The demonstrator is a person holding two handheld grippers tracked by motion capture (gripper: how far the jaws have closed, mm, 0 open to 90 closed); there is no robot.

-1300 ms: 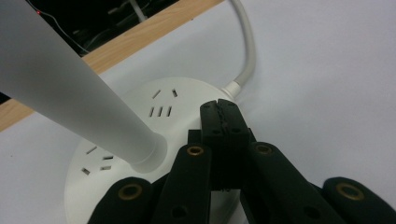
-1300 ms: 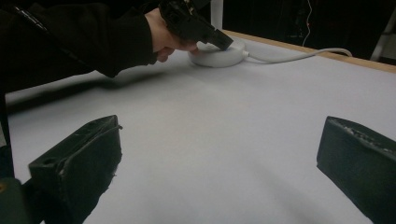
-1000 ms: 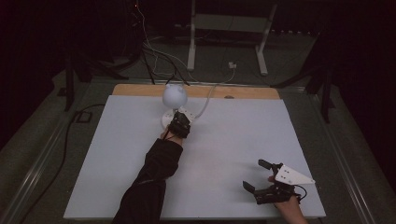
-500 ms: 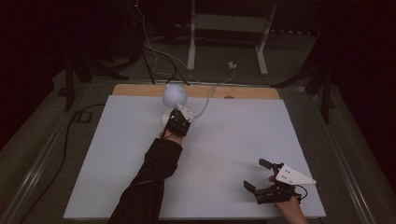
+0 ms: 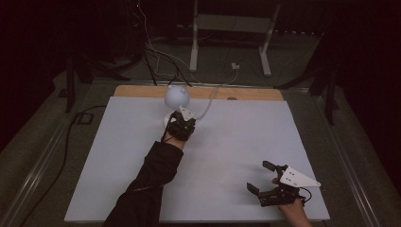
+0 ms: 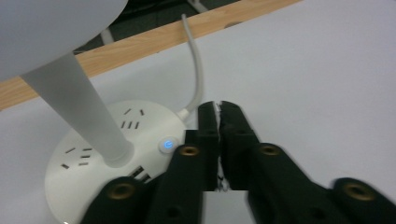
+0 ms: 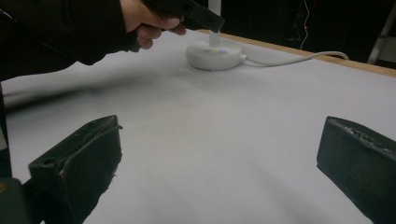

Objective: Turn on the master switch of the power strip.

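White table surface [image 5: 227,142] spread across most of the high view, with a wooden strip [image 5: 246,93] exposed along the far edge and dark floor beyond on every side. Broad bare expanse between the two hands, across the centre and along the left side and near edge. Left forearm in a dark sleeve [image 5: 151,175] extended diagonally from the bottom edge toward the far centre of the table. Left gripper [image 5: 182,124] held over the near side of a white desk lamp [image 5: 176,97], well apart from the right gripper [image 5: 261,178], which sits low beside the near right corner, close to the near edge of the table. Right hand [image 5: 293,210] entering from the bottom edge, grey three-cornered plate [image 5: 297,178] on top. Right gripper jaws spread wide apart with nothing between them, only bare surface visible past them in the right gripper view. Left gripper jaws pressed together in the left gripper view, holding nothing, tips just beside the round lamp base [image 6: 116,154]. Lamp stem [image 6: 79,107] rising from the base centre at a tilt toward the globe-shaped head. White cable [image 6: 196,65] leaving the base and running over the wooden strip off the far edge. Small round button [image 6: 166,145] glowing blue on the base top, near the closed jaw tips; whether touched cannot be told.
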